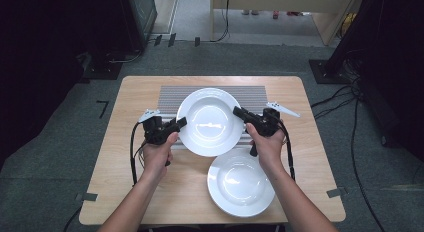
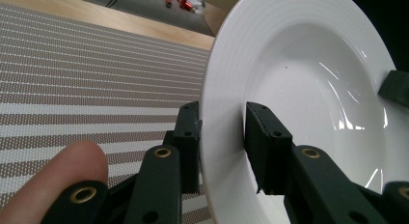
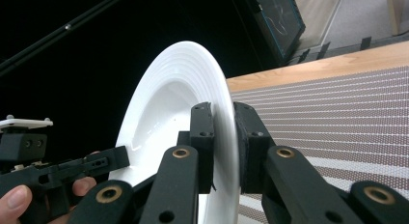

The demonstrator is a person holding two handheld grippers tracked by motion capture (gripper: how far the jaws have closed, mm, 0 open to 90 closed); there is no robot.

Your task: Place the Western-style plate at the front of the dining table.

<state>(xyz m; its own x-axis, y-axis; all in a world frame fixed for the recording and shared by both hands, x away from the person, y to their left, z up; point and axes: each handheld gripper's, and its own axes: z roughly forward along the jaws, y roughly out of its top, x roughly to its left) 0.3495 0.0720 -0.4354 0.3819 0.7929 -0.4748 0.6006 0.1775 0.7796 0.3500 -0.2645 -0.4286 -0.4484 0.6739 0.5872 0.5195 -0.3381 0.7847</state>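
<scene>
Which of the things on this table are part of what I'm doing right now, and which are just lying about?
In the job:
held plate, gripped at its rim on opposite sides
left gripper
right gripper

Lying about:
second plate, near the table's front edge
striped mat

No legible text, labels, brands, numbers or signs anywhere

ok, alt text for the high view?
Two hand-held grippers, left and right, clamp opposite rims of a white plate above a striped mat. A second white plate lies nearer on the wooden table.
</scene>
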